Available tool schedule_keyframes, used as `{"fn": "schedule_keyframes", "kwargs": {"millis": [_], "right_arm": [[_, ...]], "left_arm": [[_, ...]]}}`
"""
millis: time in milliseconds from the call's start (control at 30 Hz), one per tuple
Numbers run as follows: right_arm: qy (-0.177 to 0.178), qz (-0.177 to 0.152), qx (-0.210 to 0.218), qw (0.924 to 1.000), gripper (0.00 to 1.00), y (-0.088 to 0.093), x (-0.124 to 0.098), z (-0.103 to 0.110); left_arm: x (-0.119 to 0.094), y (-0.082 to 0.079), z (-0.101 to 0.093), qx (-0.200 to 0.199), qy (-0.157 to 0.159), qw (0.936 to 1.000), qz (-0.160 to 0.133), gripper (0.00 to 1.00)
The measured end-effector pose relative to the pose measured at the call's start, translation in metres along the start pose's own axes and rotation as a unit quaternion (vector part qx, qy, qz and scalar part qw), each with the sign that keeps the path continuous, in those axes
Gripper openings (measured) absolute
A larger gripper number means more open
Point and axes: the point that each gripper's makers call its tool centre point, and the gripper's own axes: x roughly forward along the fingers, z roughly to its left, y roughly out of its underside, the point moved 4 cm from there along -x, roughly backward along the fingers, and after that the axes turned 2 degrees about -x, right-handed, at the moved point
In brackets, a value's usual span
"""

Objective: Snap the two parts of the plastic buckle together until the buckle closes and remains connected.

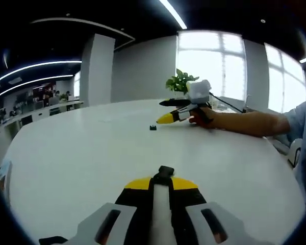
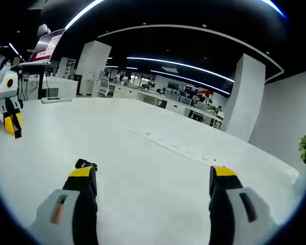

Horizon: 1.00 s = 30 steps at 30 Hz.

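Observation:
My left gripper (image 1: 166, 182) is shut on one black buckle part (image 1: 166, 171), which sticks out past its yellow tips. The other black buckle part (image 1: 153, 127) lies on the white table (image 1: 81, 158), just in front of my right gripper (image 1: 162, 113), held open by a hand. In the right gripper view, my right gripper (image 2: 153, 176) stands wide open with nothing between its jaws. A small black piece (image 2: 85, 164) sits right at its left fingertip, likely that loose part. The left gripper (image 2: 13, 125) shows at the far left, a black piece (image 2: 17, 133) at its tip.
A person's forearm (image 1: 245, 122) rests on the table at the right. A potted plant (image 1: 181, 81) stands at the table's far edge by the window. A row of flush sockets (image 2: 173, 145) crosses the tabletop. Desks and pillars lie beyond.

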Motion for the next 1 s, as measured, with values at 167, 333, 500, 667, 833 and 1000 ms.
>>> {"fn": "schedule_keyframes", "kwargs": {"millis": [167,333,500,667,833,1000], "right_arm": [[0.019,0.039,0.007,0.9991,0.92,0.011,0.005,-0.004],[0.012,0.037,0.013,0.9992,0.92,0.010,0.004,0.003],[-0.017,0.018,-0.008,0.9997,0.93,0.003,0.003,0.015],[-0.046,0.004,-0.020,0.9987,0.95,-0.002,0.004,0.025],[-0.062,-0.004,-0.037,0.9974,0.95,-0.006,0.004,0.031],[-0.080,-0.009,-0.050,0.9955,0.93,-0.010,0.007,0.042]], "left_arm": [[0.000,0.000,0.001,-0.001,0.000,1.0000,0.001,0.11],[0.000,0.001,-0.002,-0.002,0.001,1.0000,0.000,0.11],[-0.001,0.001,-0.002,-0.002,0.004,1.0000,0.001,0.11],[0.000,0.000,-0.001,-0.003,0.004,1.0000,0.001,0.11],[0.000,0.000,-0.001,-0.005,0.005,1.0000,0.000,0.11],[0.001,0.000,0.000,-0.003,0.006,1.0000,0.000,0.11]]}}
